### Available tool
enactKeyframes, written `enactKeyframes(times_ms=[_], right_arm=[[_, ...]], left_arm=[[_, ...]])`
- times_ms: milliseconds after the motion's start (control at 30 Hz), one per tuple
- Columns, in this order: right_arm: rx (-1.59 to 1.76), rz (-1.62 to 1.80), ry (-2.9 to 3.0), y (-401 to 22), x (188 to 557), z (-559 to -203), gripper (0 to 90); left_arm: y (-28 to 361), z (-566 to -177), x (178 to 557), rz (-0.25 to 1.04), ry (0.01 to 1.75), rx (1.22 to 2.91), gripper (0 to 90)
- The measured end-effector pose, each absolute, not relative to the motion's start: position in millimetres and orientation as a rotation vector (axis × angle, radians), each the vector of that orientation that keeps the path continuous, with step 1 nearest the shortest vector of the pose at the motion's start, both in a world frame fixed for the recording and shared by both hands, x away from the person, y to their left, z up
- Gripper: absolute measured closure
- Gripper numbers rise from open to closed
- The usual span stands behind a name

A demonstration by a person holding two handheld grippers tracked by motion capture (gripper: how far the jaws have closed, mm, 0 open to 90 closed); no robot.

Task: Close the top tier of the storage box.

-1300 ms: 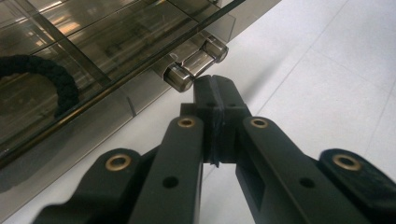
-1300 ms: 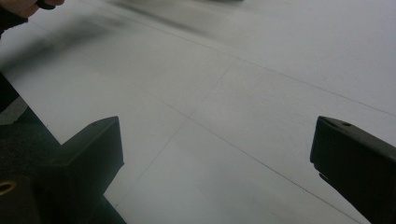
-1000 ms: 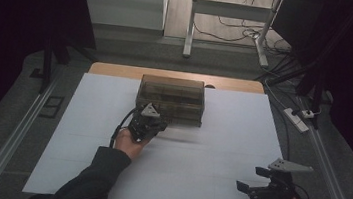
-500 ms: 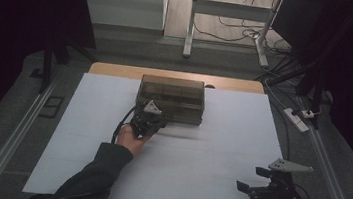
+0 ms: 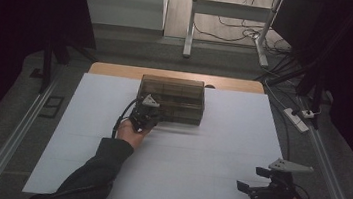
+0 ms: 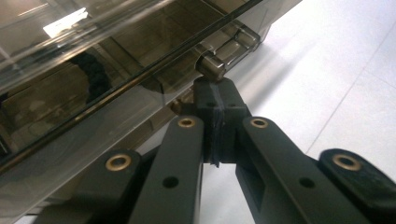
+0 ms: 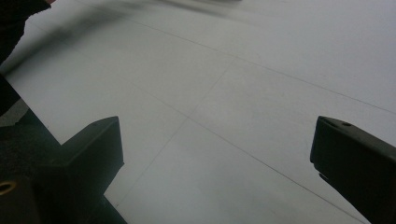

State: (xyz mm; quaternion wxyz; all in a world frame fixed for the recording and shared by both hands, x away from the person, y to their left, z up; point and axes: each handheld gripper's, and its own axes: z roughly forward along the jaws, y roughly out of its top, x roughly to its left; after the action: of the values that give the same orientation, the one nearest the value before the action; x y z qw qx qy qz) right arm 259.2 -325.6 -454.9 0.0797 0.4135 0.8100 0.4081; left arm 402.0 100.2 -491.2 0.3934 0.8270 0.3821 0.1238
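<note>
Left gripper [image 5: 155, 117], jaws together, has edged toward 1 o'clock against the smoky box [image 5: 172, 99]; right gripper [image 5: 250, 189] unmoved, jaws apart.

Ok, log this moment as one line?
left claw: shut, tips at latch of smoked plastic box | right claw: open, over white table

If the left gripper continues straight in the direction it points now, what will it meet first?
Most likely the smoky transparent box: the shut left gripper already has its tips at the small latch on the box's front edge.
</note>
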Motion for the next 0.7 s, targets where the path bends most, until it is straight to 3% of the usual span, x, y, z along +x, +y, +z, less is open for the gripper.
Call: enactKeyframes(times_ms=[700], right_arm=[[1.238, 1.223, 2.423, -325.9, 259.0, -454.9, 2.6]], left_arm=[[102.3, -487.9, 419.3, 0.344, 1.009, 2.092, 88.7]])
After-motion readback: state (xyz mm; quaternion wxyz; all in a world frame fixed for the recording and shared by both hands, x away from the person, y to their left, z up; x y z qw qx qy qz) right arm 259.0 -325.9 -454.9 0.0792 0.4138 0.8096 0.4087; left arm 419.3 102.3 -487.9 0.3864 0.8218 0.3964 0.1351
